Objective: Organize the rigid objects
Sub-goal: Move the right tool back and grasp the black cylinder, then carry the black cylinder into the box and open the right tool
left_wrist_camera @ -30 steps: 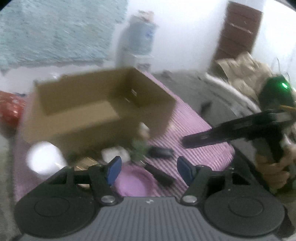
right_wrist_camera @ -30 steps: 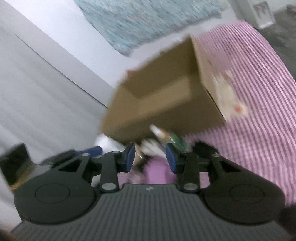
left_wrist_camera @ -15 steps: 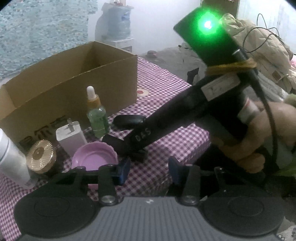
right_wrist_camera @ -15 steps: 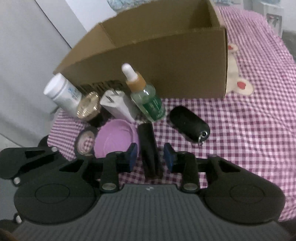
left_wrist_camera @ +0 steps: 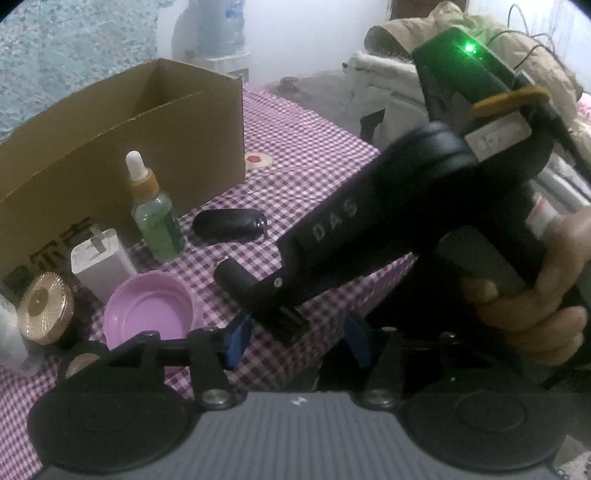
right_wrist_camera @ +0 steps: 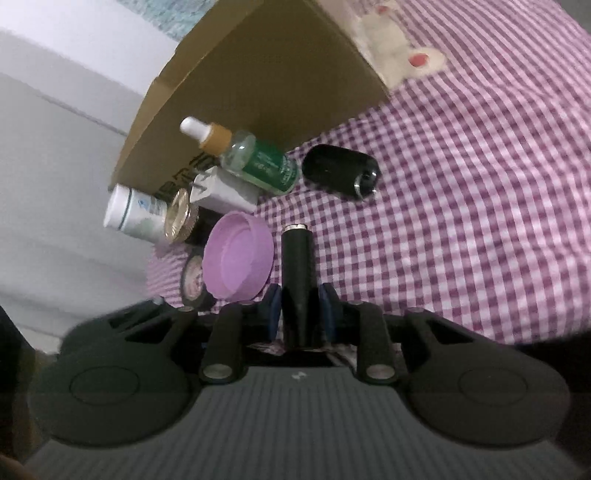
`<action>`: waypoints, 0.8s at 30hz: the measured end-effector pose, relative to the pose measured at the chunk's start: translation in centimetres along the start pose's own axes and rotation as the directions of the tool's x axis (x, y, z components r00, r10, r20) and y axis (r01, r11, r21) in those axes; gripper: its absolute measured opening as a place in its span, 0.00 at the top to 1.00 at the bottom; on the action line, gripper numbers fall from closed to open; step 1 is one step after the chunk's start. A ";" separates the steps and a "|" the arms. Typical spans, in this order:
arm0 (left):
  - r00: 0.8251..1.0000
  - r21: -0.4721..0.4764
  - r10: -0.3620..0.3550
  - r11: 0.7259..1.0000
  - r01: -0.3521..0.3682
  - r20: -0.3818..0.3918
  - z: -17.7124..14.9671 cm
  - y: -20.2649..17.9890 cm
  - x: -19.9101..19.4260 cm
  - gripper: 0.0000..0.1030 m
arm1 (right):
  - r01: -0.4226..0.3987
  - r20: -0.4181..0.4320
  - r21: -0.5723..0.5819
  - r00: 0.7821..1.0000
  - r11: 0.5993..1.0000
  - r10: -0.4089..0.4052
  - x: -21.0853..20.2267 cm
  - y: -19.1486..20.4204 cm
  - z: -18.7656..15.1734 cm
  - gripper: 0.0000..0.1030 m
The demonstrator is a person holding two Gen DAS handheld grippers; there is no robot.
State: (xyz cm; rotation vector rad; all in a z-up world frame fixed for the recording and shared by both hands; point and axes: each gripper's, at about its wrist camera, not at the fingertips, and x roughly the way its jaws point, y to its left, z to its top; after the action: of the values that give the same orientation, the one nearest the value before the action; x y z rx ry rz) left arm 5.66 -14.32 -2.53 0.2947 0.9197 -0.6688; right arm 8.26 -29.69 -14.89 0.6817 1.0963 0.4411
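A black cylinder (right_wrist_camera: 297, 273) lies on the checked cloth, and my right gripper (right_wrist_camera: 298, 310) is shut on its near end; it also shows in the left wrist view (left_wrist_camera: 236, 275). Beside it lie a pink lid (right_wrist_camera: 238, 256), a green dropper bottle (right_wrist_camera: 258, 162), a white charger (right_wrist_camera: 225, 190), a gold-capped jar (right_wrist_camera: 181, 216), a white bottle (right_wrist_camera: 131, 212) and a black key fob (right_wrist_camera: 340, 171). An open cardboard box (left_wrist_camera: 122, 122) stands behind them. My left gripper (left_wrist_camera: 297, 338) is open and empty at the table's near edge, beside the right gripper's body (left_wrist_camera: 369, 221).
The purple checked cloth (right_wrist_camera: 461, 177) stretches to the right of the objects. A small round tin (right_wrist_camera: 194, 278) lies by the pink lid. A water dispenser (left_wrist_camera: 214, 33) and piled fabric (left_wrist_camera: 480, 44) stand beyond the table.
My right gripper has moved forward and closed on the black cylinder. My left gripper has opened wider and shifted slightly.
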 end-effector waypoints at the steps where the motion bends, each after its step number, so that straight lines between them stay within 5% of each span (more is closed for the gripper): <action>1: 1.000 -0.001 0.007 1.000 -0.007 -0.009 0.2 -0.1 0.2 0.45 | -0.012 -0.002 0.020 1.000 1.000 0.012 0.1 -0.3 0.1 0.79; 9: 0.995 -0.041 0.061 0.997 -0.064 -0.073 0.9 0.2 2.5 0.55 | -0.045 -0.004 0.045 0.999 0.998 0.045 0.1 -0.9 0.3 0.79; 14: 0.994 -0.027 0.097 0.995 -0.098 -0.046 0.7 0.2 2.3 0.66 | -0.048 0.012 0.033 0.999 0.998 0.047 0.0 -0.4 0.4 0.79; 24: 0.993 -0.005 0.107 0.994 -0.107 0.052 1.0 -0.5 -1.2 0.66 | -0.049 0.087 0.003 0.995 0.999 0.049 -2.3 2.0 -0.7 0.78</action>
State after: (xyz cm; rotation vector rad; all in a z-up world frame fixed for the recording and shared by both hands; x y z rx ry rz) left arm 5.43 -14.74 -0.91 0.3214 0.8489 -0.5739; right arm 6.68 -29.50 -12.20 0.7267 1.0001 0.4465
